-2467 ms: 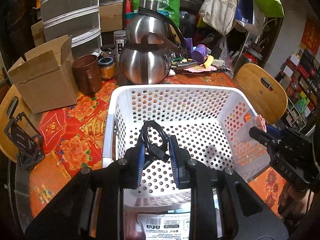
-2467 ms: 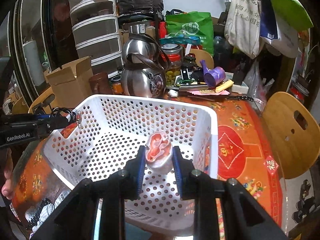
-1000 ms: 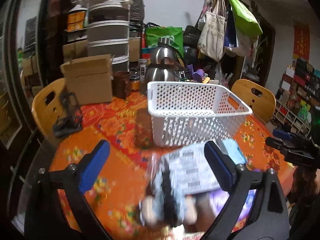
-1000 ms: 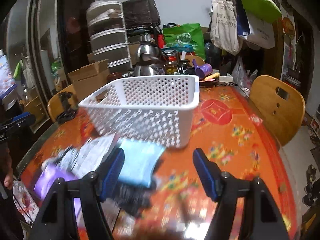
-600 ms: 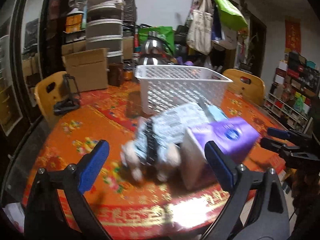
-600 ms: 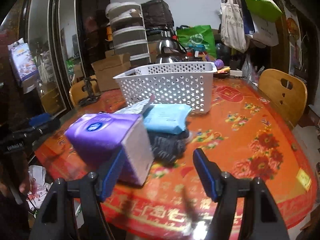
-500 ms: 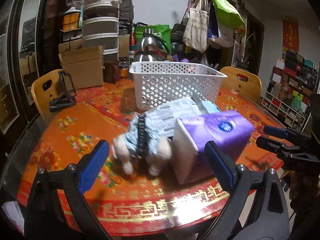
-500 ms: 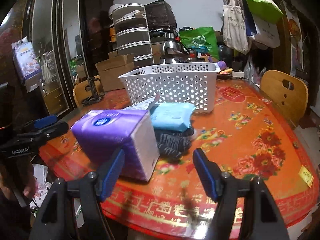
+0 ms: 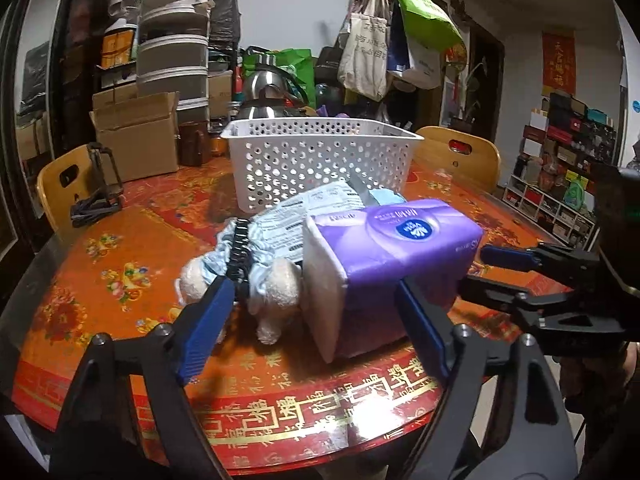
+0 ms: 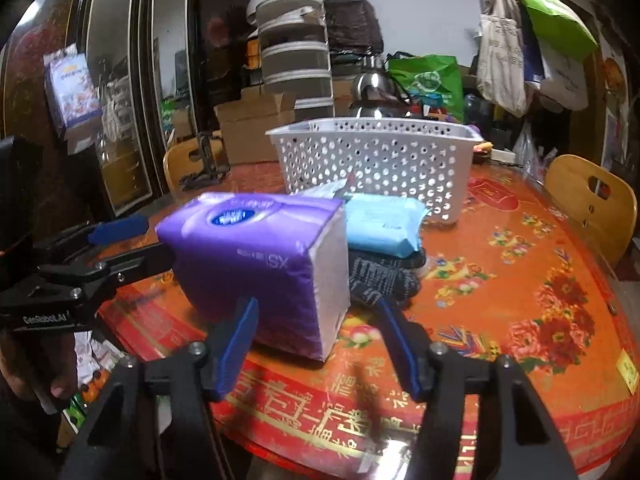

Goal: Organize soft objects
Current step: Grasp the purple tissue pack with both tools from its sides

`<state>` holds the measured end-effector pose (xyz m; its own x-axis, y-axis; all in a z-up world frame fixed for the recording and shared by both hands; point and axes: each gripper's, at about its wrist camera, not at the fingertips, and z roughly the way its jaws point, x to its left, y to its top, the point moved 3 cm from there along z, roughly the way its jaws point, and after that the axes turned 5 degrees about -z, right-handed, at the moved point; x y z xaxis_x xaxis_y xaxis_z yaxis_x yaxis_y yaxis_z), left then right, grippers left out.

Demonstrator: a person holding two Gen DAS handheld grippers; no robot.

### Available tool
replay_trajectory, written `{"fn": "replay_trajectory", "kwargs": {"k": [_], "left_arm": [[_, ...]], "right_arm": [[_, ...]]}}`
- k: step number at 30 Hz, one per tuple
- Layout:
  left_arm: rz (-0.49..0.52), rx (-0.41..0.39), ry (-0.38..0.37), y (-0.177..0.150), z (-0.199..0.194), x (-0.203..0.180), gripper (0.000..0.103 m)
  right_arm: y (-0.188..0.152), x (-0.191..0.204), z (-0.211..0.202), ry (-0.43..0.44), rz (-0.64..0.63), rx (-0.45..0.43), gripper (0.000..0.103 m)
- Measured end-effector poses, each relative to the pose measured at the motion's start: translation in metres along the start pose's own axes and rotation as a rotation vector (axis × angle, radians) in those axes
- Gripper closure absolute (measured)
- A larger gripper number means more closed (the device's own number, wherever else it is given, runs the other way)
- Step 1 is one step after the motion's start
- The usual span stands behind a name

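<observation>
Both claws wide and empty at the table's near edge.

My left claw (image 9: 312, 312) and right claw (image 10: 316, 328) face the purple tissue pack (image 9: 384, 256), which rests near the table (image 10: 520, 288) front edge, touching the plush toy (image 9: 276, 284), blue packet (image 10: 380, 220) and dark knit (image 10: 384, 276); the white basket (image 9: 320, 160) stands behind.

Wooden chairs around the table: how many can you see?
2. One wooden chair stands at the table's left edge, the other wooden chair at the far right, beyond the white basket. Clutter may hide more.
</observation>
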<state>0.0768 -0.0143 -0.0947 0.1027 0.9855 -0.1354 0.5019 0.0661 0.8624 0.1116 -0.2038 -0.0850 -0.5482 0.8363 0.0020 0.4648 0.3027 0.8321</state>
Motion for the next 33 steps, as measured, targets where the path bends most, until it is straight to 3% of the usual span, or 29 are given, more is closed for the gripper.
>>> {"fn": "replay_trajectory", "kwargs": {"k": [10,16,22,33], "left_arm": [[-0.003,0.061,-0.084,-0.01,0.025,0.004,0.046],[-0.014,0.1,-0.147,-0.013,0.037,0.005,0.067],[-0.003,0.109,-0.168,-0.012,0.042,0.005,0.067],[0.003,0.083,-0.141,-0.008,0.028,0.001,0.067]], "right_arm": [[-0.006,0.002,0.013,0.065,-0.007,0.009,0.053],[-0.004,0.007,0.019,0.108,-0.021,0.013,0.06],[-0.005,0.008,0.019,0.111,-0.041,0.015,0.062],[-0.003,0.022,0.009,0.073,-0.06,-0.001,0.072]]}}
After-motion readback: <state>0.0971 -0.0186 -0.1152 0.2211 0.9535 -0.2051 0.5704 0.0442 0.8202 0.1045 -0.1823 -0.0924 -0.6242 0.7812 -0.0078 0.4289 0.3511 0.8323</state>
